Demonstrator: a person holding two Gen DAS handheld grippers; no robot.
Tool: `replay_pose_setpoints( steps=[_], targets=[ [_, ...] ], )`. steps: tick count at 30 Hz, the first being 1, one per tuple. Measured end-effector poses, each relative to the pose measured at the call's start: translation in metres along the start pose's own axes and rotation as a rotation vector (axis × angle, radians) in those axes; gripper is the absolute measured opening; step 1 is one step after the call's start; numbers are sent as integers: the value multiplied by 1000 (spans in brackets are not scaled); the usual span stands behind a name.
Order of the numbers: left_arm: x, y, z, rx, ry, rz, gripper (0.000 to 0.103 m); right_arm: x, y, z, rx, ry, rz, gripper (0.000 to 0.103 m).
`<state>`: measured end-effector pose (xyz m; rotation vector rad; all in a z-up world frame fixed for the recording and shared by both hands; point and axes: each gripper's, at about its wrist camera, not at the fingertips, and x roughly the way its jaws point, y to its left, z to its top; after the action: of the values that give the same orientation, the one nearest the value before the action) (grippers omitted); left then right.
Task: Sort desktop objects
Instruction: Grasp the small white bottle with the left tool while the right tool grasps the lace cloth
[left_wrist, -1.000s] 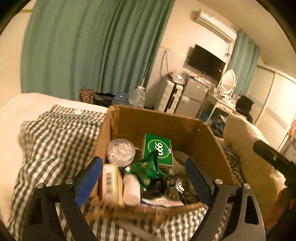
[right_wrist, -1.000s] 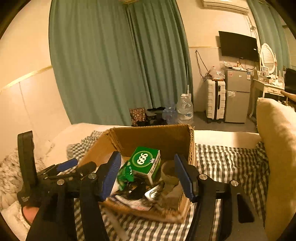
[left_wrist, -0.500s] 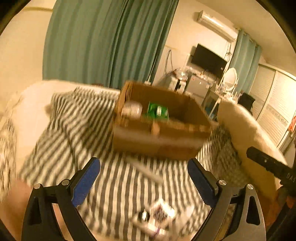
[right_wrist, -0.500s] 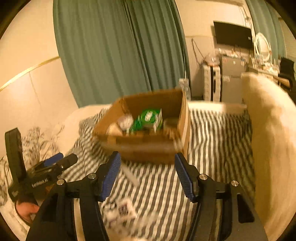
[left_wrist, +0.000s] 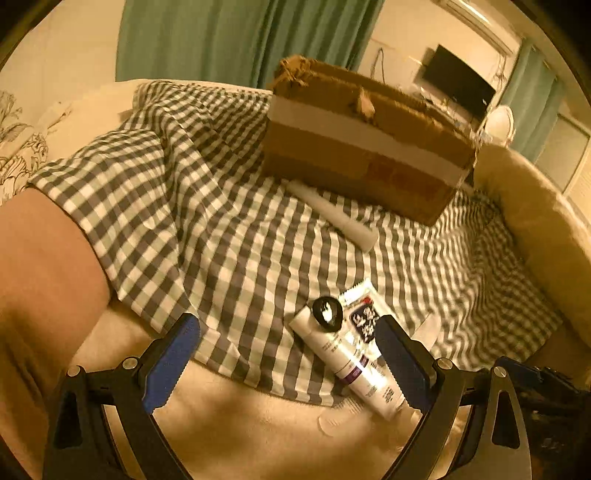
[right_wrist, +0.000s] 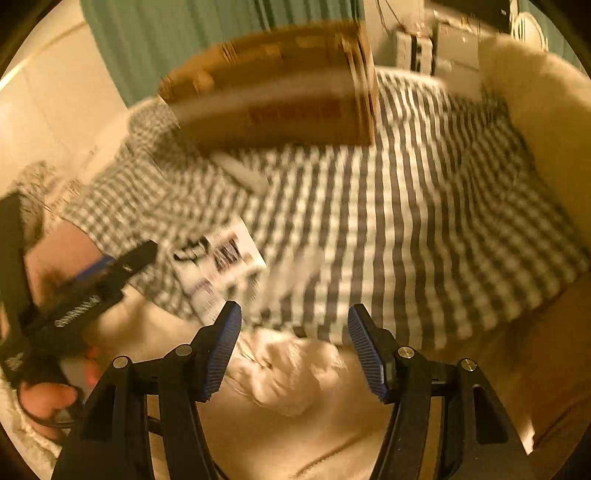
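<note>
The left gripper (left_wrist: 284, 354) was wide open and held nothing. A white tube (left_wrist: 345, 360) lay just inside its right jaw, with a black cap (left_wrist: 327, 311) and a packet (left_wrist: 364, 317) touching it. Farther off, a white stick (left_wrist: 332, 214) lay on the checked cloth (left_wrist: 207, 206) near the box (left_wrist: 362, 144). The right gripper (right_wrist: 293, 347) was wide open too, over pale bedding. That view was blurry, so the packet (right_wrist: 221, 269) looked to be ahead and left.
</note>
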<state>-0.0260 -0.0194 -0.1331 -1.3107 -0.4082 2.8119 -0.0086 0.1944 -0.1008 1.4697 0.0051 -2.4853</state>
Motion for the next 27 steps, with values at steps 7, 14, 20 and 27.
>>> replay_pose_setpoints(
  steps=[7,14,20,27],
  targets=[
    [11,-17,-10,93,40,-16,98,37,6,-15,-40,164,-17,28],
    [19,-27,-18,143,81,-46,98,22,12,-17,-77,129,-7,15],
    [27,-34,-22,151,127,-74,98,-39,-12,1,31,-82,46,14],
    [48,-41,-23,122,148,-87,98,-49,-30,32,56,-182,13,15]
  ],
)
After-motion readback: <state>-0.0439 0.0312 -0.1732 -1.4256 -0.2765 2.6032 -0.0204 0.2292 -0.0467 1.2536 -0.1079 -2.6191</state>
